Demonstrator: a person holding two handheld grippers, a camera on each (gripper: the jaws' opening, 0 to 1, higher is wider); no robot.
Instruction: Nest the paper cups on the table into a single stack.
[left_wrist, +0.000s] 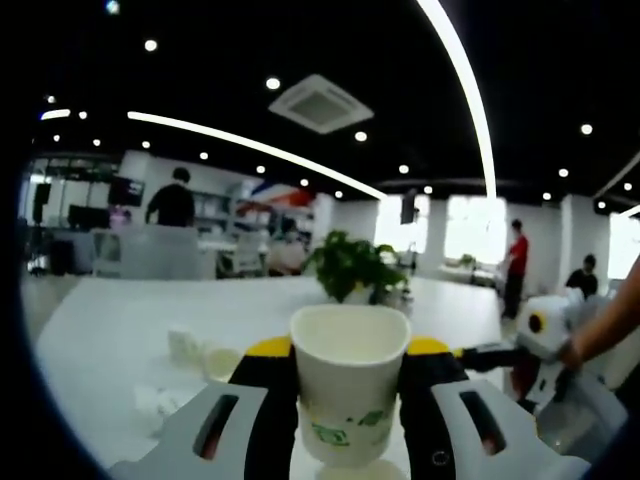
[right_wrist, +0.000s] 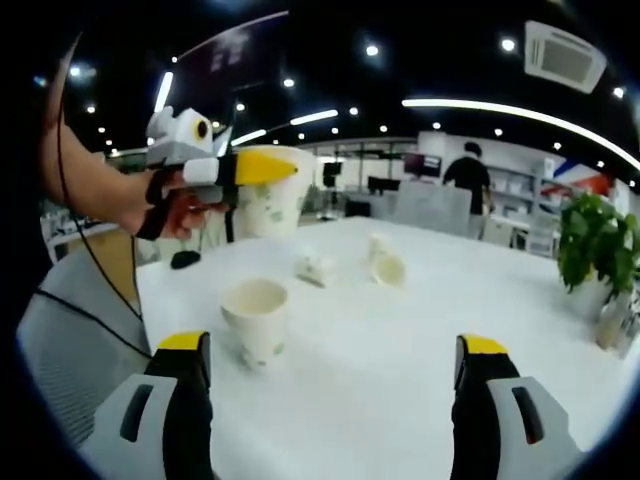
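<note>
I hold one paper cup (left_wrist: 348, 392) upright, rim up, between the closed jaws of my left gripper (left_wrist: 349, 420), raised off the white table (left_wrist: 110, 330) so it can be lowered into another. The right gripper (right_wrist: 335, 390) hangs wide open and empty, apparently ready to steady the standing cup (right_wrist: 254, 320) just ahead of its left jaw. Two tipped cups (right_wrist: 385, 262) lie farther back, well apart from it, beside a crumpled white piece (right_wrist: 315, 266). A potted plant (right_wrist: 593, 245) stands at the table's far edge; nothing blocks the path, I judge.
</note>
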